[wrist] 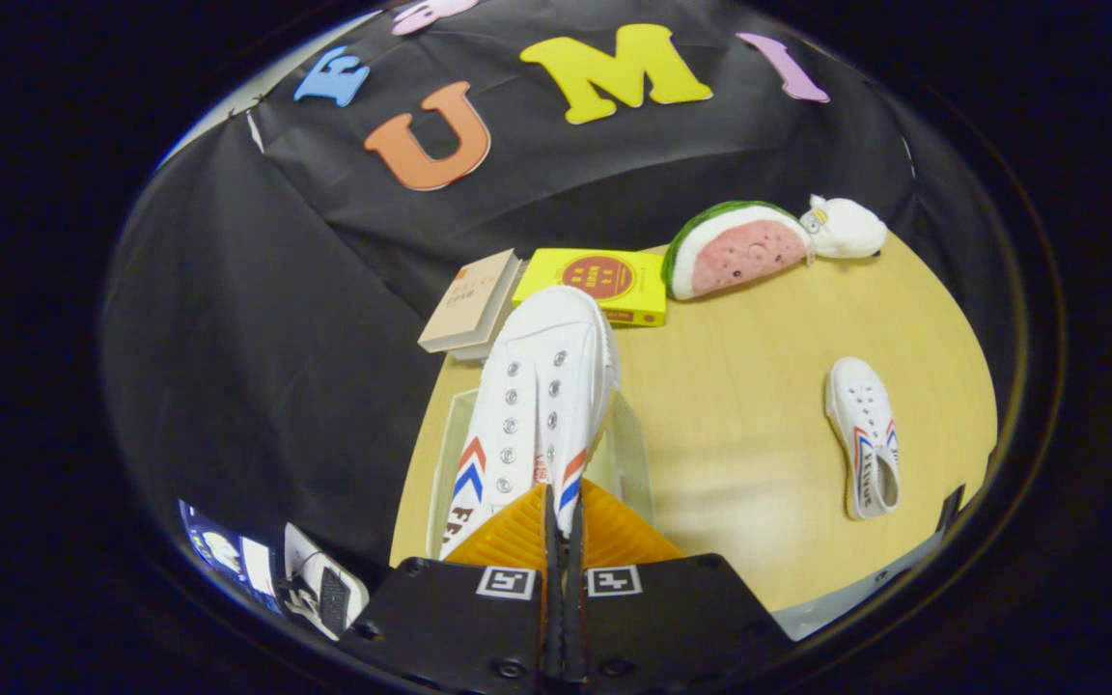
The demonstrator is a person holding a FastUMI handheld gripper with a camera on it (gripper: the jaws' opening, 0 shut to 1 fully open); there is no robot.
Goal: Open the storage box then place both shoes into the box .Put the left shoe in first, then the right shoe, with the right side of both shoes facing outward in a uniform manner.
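My gripper (561,521) is shut on the heel end of a white canvas shoe (542,386) with red and blue chevrons. Its orange fingers (517,536) press together on the shoe's collar. The shoe points away from me, toe toward the books, and hangs over the clear storage box (447,454), whose translucent walls show on both sides of it. Whether the sole touches the box floor I cannot tell. The second white shoe (865,434) lies on the wooden table (749,405) well off to the right, toe pointing away.
Beyond the box lie a beige book (469,299) and a yellow book (599,280). A watermelon-slice plush (735,249) and a white plush toy (846,229) sit at the table's far side. A sneakered foot (319,579) shows on the floor to the left.
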